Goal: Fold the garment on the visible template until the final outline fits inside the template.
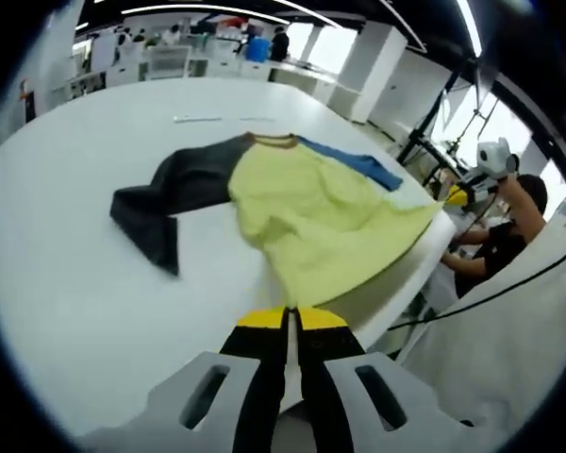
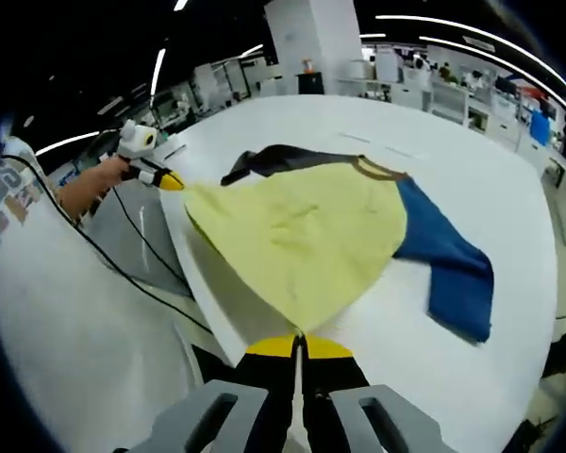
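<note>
Both grippers are clamped on the hem of the soft cotton T-shirt with a pale yellow body [image 1: 311, 212], one grey sleeve [image 1: 165, 193] and one blue sleeve [image 2: 453, 269]. The left gripper [image 1: 291, 311] pinches one hem corner right at its jaw tips, the right gripper [image 2: 298, 338] the other; the left gripper also shows far off to the upper left in the right gripper view [image 2: 160, 179]. The shirt lies ahead of both tools on the white table [image 1: 66, 283], collar farthest away.

To fold well, I judge the hem should rise level, both corners travelling together toward the collar, cloth kept taut. No template outline is discernible.

The table edge [image 2: 184, 274] runs directly beneath the hem, so pull forward, not back; ample bare surface lies beyond the sleeves
</note>
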### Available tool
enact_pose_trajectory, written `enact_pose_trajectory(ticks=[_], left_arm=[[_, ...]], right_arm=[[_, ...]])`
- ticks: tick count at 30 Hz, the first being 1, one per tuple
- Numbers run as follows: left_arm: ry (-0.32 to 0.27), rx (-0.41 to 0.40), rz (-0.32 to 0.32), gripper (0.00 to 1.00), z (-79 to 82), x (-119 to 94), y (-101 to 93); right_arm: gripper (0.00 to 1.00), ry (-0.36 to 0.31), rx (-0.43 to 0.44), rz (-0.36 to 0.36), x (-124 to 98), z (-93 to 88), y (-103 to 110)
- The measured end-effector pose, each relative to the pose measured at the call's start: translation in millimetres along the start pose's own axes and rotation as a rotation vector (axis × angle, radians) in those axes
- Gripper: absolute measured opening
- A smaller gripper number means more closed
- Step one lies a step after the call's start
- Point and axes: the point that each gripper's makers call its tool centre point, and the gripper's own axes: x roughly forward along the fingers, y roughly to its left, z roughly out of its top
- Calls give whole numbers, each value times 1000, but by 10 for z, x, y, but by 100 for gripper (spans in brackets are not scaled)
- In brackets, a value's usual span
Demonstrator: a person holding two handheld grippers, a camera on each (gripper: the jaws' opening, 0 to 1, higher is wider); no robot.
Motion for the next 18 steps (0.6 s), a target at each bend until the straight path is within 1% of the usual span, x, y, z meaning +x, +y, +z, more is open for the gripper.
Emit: enact_pose_trajectory(ticks=[2,3,4,7,9,12,18], left_arm=[[29,12,13,0,-82,-4,27],[67,38,48,0,-161,-27,95],[77,45,57,0,-192,-27,111],[74,18,38,0,-262,10,93],[82,-1,22,0,-330,58,66],[104,3,7,0,-420,126,-5],[116,12,-44,0,-478,225,-183]], right_arm=[[0,11,6,5,30,-53,18],[0,27,1,-6,44,-99,8],[0,35,-2,-11,53,-128,1],[0,34,22,19,112,-192,56],[0,41,27,23,152,-232,73],[0,58,34,35,207,-301,110],[0,68,38,34,223,-345,107]])
